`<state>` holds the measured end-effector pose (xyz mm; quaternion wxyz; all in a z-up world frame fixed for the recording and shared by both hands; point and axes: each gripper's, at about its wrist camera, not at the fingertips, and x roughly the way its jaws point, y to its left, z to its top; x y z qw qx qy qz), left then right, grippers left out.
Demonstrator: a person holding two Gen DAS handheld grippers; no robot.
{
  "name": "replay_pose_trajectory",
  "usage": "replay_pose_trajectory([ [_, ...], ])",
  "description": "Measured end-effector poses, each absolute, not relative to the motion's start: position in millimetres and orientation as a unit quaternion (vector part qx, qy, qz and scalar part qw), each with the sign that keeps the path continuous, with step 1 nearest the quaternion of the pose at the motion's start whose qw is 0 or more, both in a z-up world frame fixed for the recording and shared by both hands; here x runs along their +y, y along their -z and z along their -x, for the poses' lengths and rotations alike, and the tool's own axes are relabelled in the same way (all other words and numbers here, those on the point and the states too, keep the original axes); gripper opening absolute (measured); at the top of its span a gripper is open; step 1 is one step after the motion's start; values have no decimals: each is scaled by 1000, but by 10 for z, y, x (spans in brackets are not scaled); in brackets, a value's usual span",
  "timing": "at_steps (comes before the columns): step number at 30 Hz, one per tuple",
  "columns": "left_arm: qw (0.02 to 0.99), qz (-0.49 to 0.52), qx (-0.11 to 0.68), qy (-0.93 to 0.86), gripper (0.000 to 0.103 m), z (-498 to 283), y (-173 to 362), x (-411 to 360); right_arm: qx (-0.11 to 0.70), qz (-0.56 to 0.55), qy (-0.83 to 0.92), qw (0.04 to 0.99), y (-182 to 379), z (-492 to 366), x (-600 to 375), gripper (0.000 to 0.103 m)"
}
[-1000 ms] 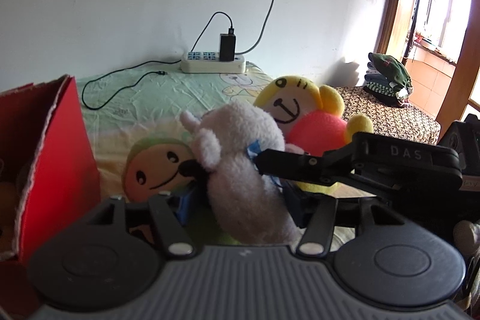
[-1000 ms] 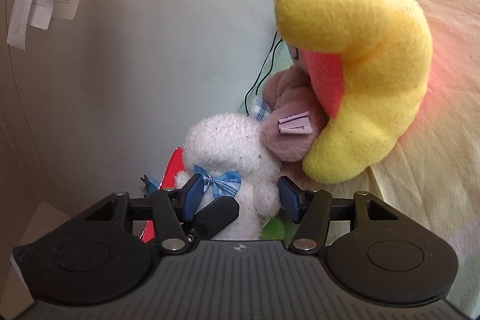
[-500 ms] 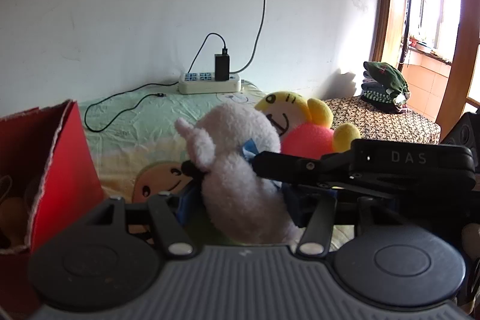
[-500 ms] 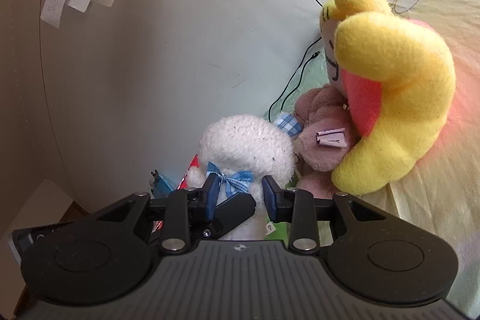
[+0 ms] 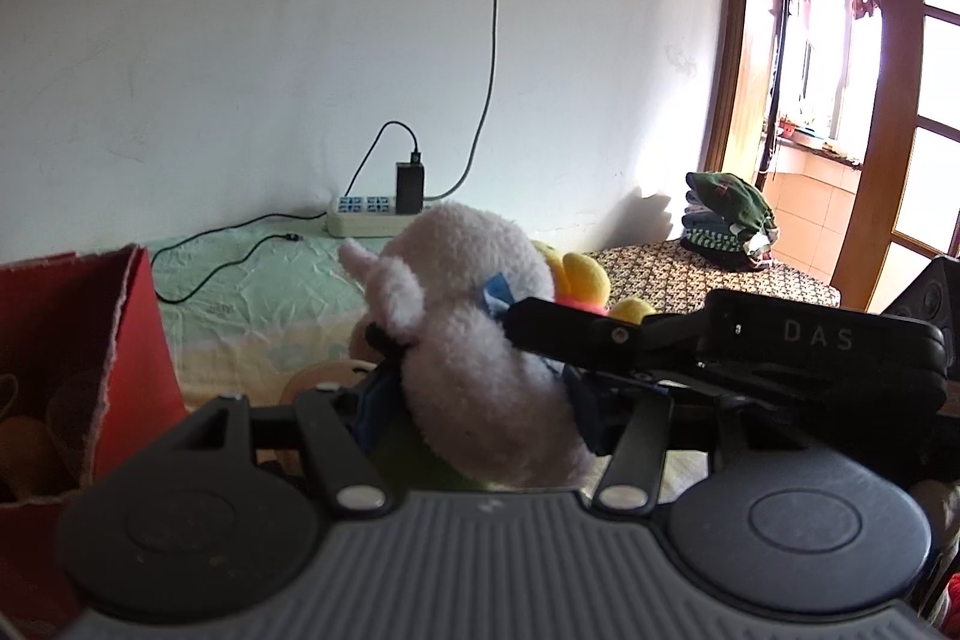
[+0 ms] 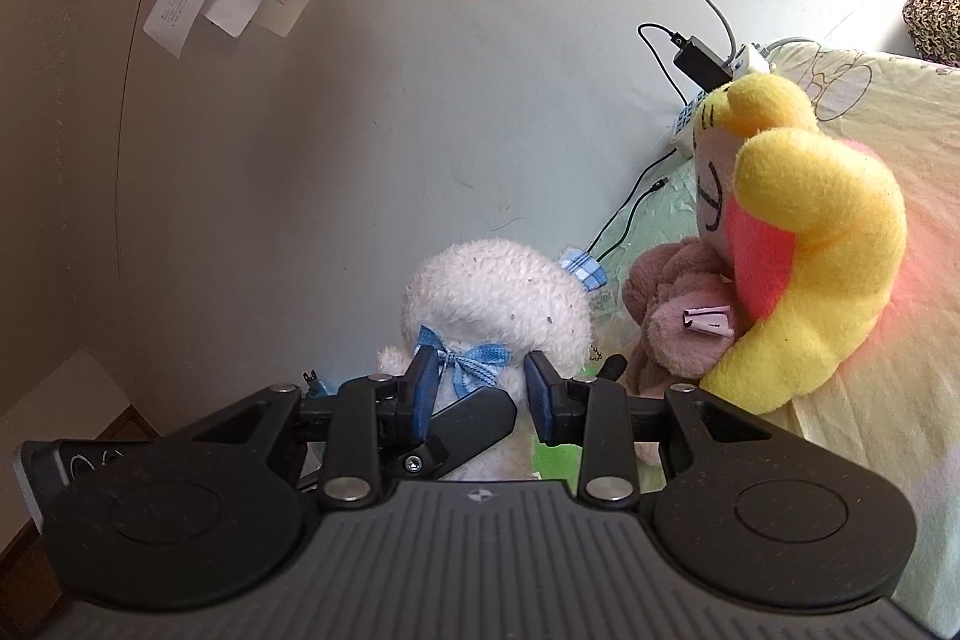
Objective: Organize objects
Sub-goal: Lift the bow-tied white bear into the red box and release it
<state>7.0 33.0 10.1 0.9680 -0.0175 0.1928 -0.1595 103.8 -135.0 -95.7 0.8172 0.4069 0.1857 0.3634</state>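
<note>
Clamping a white plush point(image 5: 468, 292) around its body with the left gripper point(image 5: 477, 409), pressing the pads deep into the fur. Reaching across from the right with the right gripper point(image 6: 480, 388), having just been closing its jaws on the toy's neck beside the blue bow point(image 6: 462, 361), and apparently pressing both pads into the fur there, with a left finger lying just under them.

Holding the plush up off the bed point(image 5: 252, 292), with an open red box point(image 5: 138, 340) to the left and a yellow plush point(image 6: 810, 244) and a brown plush point(image 6: 672, 316) lying together to the right. Probably passing the toy between grippers or carrying it toward the box, though not telling which for certain.

Risking the following from here:

- Pulling apart with both grippers while sharing the one toy, and so stretching or twisting the neck seam.
- Pinching only loose fur or ribbon with the right, then dropping the toy onto the bed after releasing with the left.
- Knocking fingers together by crossing the two tools so closely, and jarring either grip loose.
- Swinging the toy's lower end into the box's torn edge while moving left, pushing or tipping the box instead of clearing the rim.
- Letting go too early over the rim and landing the toy half outside.
</note>
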Motion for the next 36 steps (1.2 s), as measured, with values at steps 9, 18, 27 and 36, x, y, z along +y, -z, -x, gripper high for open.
replay_pose_trajectory([
  [9,981,30,128,143,57,254,-305,597,159,-379,-393,823,614,-937,-1107,34],
  [18,985,60,109,119,57,514,-503,1287,142,-339,-465,805,366,-943,-515,34],
  [27,969,174,113,138,57,530,-623,2086,123,-312,-518,787,130,-1029,11,33],
  [36,978,154,121,76,57,575,-613,2524,156,-294,-554,763,138,-1231,463,32],
])
